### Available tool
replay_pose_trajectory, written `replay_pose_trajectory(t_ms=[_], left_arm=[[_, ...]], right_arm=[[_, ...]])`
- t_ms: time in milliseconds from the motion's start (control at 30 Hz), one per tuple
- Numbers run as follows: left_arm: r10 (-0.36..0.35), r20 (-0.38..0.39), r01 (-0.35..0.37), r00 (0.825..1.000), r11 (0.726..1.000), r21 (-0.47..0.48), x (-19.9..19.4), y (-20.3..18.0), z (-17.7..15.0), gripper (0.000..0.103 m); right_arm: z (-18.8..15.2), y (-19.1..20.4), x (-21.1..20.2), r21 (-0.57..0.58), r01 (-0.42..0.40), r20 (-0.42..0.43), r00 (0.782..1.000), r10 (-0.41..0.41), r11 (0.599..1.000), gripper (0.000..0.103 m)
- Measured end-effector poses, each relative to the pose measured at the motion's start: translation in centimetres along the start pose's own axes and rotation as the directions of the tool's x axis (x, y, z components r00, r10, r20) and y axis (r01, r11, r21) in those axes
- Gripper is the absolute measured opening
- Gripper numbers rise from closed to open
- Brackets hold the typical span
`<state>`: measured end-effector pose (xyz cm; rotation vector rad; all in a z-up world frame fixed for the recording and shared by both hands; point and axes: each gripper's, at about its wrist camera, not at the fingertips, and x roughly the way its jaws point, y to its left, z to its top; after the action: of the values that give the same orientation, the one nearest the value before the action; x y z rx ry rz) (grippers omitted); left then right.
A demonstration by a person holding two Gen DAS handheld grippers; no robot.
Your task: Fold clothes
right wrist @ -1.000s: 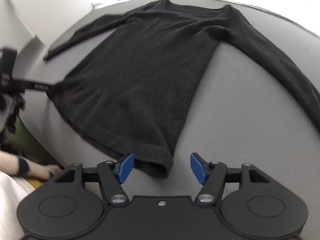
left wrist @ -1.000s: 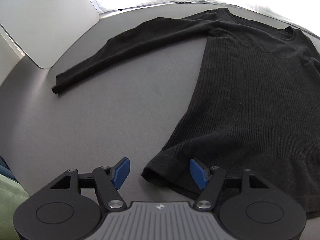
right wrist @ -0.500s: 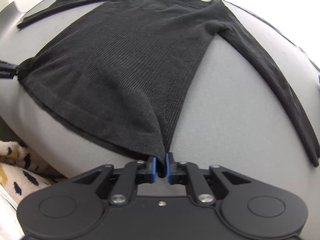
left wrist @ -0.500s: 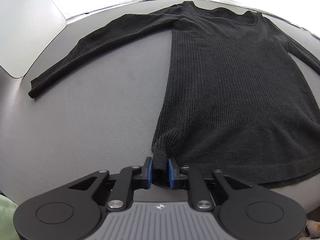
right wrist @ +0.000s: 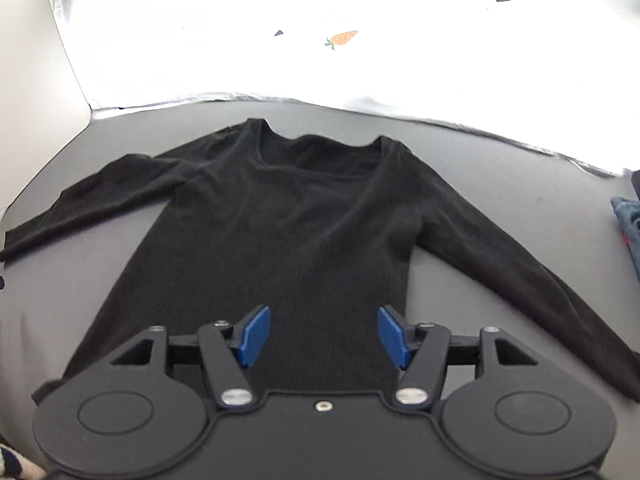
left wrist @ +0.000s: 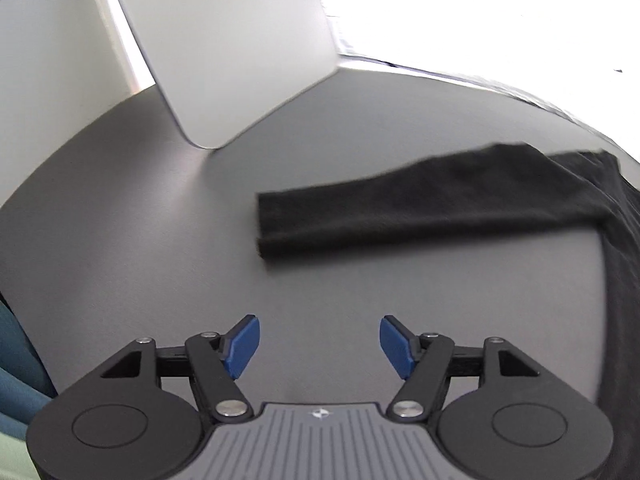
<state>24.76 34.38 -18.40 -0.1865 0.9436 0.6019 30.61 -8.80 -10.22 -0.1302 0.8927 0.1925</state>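
Black ribbed long-sleeved sweater (right wrist: 280, 232) lies flat, front up, on the grey surface (right wrist: 500, 168), neckline toward the far edge, hem toward the near edge, both sleeves spread outward toward left and right edges.

Grey tabletop (left wrist: 120, 240) runs wide. A pale panel (left wrist: 224, 48) stands tilted at its far left corner. Behind, a white cloth (right wrist: 360, 60) printed with little carrots. At the right edge, a scrap of denim (right wrist: 628, 216).
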Motion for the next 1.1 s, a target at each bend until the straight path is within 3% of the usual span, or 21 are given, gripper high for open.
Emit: replay_pose_trajectory(t_ms=[167,333,433,567,600,667,700,733,767,800,900,1000,1100], left_arm=[[0.064,-0.006,-0.064,0.998,0.994,-0.088,4.9,3.8,5.1,0.075],[0.072,-0.034,-0.073,0.997,0.996,-0.045,9.5,3.4,8.0,0.075],[0.023,-0.026,-0.024,0.999,0.999,-0.035,11.3,3.1,9.1,0.075],[-0.025,-0.012,0.024,1.000,0.998,-0.052,12.1,2.6,9.9,0.069],[-0.036,-0.009,0.035,0.999,0.998,-0.044,12.0,2.4,10.0,0.060],[-0.041,-0.003,0.041,0.999,0.999,-0.020,11.7,1.8,9.9,0.050],[-0.039,0.001,0.039,0.999,0.999,-0.004,11.5,1.4,9.8,0.040],[-0.038,0.005,0.037,0.999,0.999,0.011,11.3,1.1,9.6,0.033],[-0.024,0.007,0.024,1.000,0.999,0.031,11.2,0.7,9.6,0.022],[-0.011,0.011,0.010,1.000,0.998,0.055,11.1,0.3,9.5,0.019],[0.008,0.019,-0.010,1.000,0.996,0.084,10.9,0.0,9.2,0.018],[0.027,0.006,-0.027,1.000,0.998,0.052,10.9,0.8,9.3,0.018],[0.105,-0.004,-0.105,0.994,0.994,0.041,10.9,2.0,9.1,0.018]], right_arm=[[6.8,3.7,6.8,0.029,-0.052,0.023,0.998,0.051,0.998,0.067],[14.0,6.4,16.2,0.075,-0.079,0.008,0.997,0.079,0.994,0.067],[18.3,8.0,22.0,0.091,-0.093,0.000,0.996,0.094,0.992,0.067],[21.6,10.3,29.7,-0.007,-0.051,-0.068,0.996,0.051,0.999,0.065],[21.9,10.7,31.2,-0.021,-0.043,-0.089,0.995,0.041,0.999,0.062],[22.1,11.2,33.0,-0.032,-0.073,-0.098,0.993,0.070,0.997,0.033],[22.4,11.3,33.2,-0.037,-0.080,-0.078,0.994,0.076,0.996,0.013],[22.7,11.6,33.4,-0.048,-0.069,-0.077,0.995,0.065,0.996,0.004],[23.1,11.7,33.6,-0.058,-0.059,-0.071,0.996,0.055,0.997,0.003],[23.5,11.7,33.8,-0.060,-0.051,-0.068,0.997,0.047,0.997,0.003],[24.3,10.6,34.7,-0.005,-0.050,-0.067,0.997,0.049,0.999,0.003],[24.6,9.5,35.0,0.057,-0.040,-0.067,0.997,0.044,0.998,0.003],[24.5,9.2,34.3,0.040,-0.014,-0.074,0.997,0.016,0.999,0.003]])
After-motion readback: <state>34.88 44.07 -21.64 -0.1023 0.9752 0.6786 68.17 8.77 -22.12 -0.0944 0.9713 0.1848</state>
